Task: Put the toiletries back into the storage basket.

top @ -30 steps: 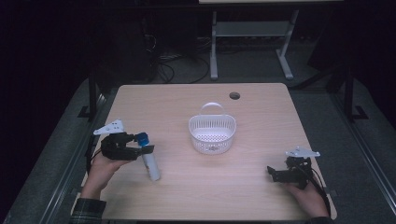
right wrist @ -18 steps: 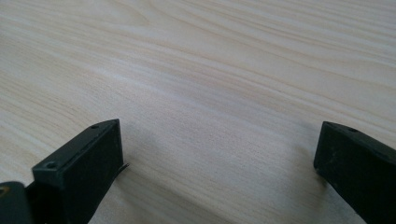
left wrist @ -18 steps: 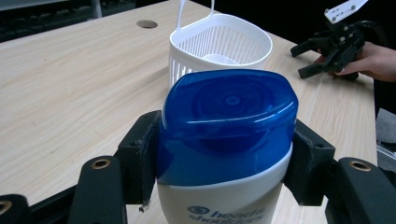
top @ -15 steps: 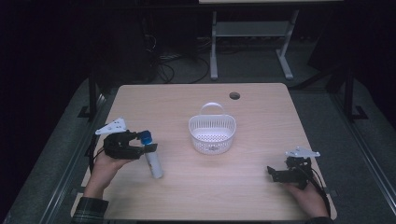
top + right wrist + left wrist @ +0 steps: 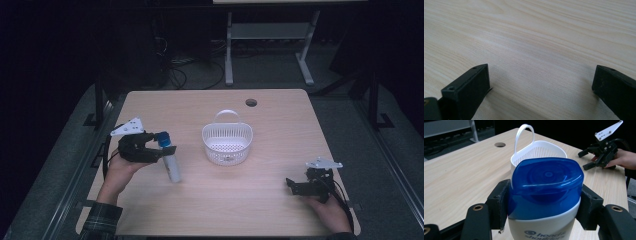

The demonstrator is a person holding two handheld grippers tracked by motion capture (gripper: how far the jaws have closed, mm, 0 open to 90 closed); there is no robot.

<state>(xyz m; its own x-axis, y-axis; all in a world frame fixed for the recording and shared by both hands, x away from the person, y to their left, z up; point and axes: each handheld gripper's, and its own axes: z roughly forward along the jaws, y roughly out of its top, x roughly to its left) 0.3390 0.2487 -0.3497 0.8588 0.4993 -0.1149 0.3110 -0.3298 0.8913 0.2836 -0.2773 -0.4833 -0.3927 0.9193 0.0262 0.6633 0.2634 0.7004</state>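
Your left gripper is clamping the blue-capped white plastic shampoo bottle just below its cap, the label showing in its own view. From above, the bottle is slanting over the pale wooden table, left of the white perforated plastic basket. Your right gripper is resting low, jaws spread wide.

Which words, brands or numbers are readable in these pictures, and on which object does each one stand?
"head & shoulders", partly cut off by the picture's lower edge: on the white body of the shampoo bottle, below its blue cap, in the left gripper view.
No other text is readable on the basket or the table.
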